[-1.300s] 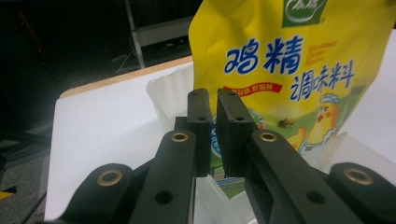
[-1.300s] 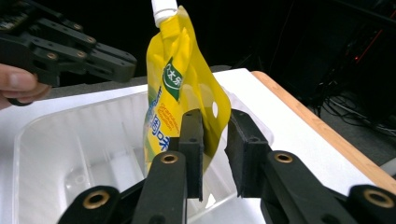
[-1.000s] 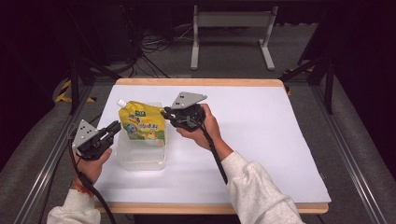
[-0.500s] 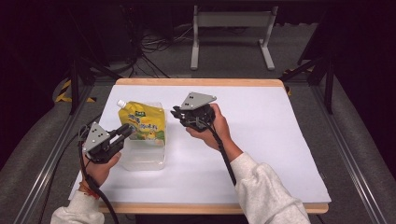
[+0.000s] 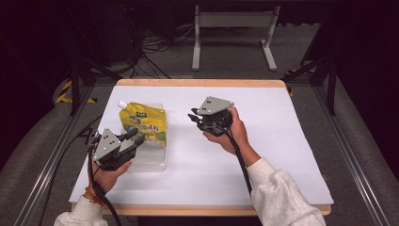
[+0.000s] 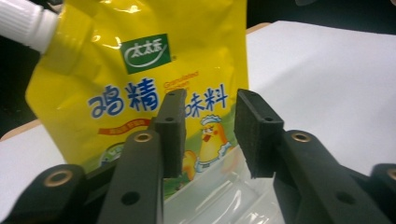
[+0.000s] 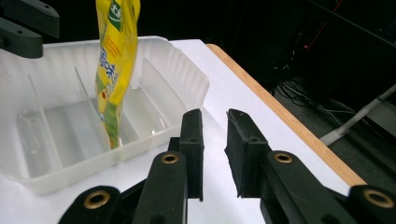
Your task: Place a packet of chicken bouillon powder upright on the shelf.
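The left claw (image 5: pixel 134 140) sits nearest, jaws parted narrowly and holding nothing, at the near edge of the clear plastic tray (image 5: pixel 155 162). The yellow spouted pouch (image 5: pixel 143 123) stands in the tray, leaning against a thin divider (image 7: pixel 86 100); placement appears done, with only withdrawal left. The pouch is glossy flexible film with a ribbed white screw cap (image 6: pixel 23 21). The tray is translucent, rigid, with fluted walls. Farther out, the right claw (image 5: pixel 194 118) hangs above the white desk (image 5: pixel 282 141), narrowly open and empty.
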Tool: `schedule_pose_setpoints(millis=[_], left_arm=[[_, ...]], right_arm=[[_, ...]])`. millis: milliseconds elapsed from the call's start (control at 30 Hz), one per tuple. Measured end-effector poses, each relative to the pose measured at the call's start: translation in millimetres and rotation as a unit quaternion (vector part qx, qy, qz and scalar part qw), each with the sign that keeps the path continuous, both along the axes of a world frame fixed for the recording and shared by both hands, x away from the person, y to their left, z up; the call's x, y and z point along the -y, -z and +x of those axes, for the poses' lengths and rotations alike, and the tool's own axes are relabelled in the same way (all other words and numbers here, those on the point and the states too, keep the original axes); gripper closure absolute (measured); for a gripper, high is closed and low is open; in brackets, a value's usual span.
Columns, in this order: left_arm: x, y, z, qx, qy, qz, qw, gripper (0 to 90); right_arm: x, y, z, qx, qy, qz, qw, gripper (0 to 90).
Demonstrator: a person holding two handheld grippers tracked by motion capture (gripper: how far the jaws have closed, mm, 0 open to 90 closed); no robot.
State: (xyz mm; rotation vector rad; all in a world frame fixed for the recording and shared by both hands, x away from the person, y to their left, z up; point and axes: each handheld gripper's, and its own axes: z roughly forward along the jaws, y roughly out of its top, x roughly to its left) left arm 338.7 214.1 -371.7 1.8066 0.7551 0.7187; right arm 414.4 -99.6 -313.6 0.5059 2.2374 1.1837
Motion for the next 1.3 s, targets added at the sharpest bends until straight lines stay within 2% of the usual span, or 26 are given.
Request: schedule_pose_setpoints(millis=[267,600,767,1000,1167,1300], left_arm=[[12.2,-1.2,-6.1,-0.004,0.013,0.001,0.9999,49.3],[27.2,-0.1,-12.3,-0.008,0.037,0.019,0.9991,41.7],[39.7,0.5,-16.3,-0.011,0.053,0.030,0.9981,34.1],[47.1,0.1,-20.8,-0.013,0.073,0.029,0.9969,29.3],[55.4,1.4,-25.2,-0.018,0.086,0.033,0.9955,25.9],[62.1,3.2,-28.8,-0.024,0.098,0.046,0.9939,21.7]], right_arm=[[20.6,3.8,-4.3,-0.003,0.013,-0.009,0.9999,72.5],[34.9,7.7,-9.6,-0.001,0.022,-0.026,0.9994,67.6],[45.3,8.5,-12.2,-0.007,0.024,-0.027,0.9993,63.9],[57.1,13.1,-15.7,-0.006,0.030,-0.040,0.9987,61.8],[66.2,14.4,-18.6,-0.010,0.034,-0.040,0.9985,59.6],[72.9,15.2,-21.3,-0.010,0.039,-0.039,0.9984,57.8]])
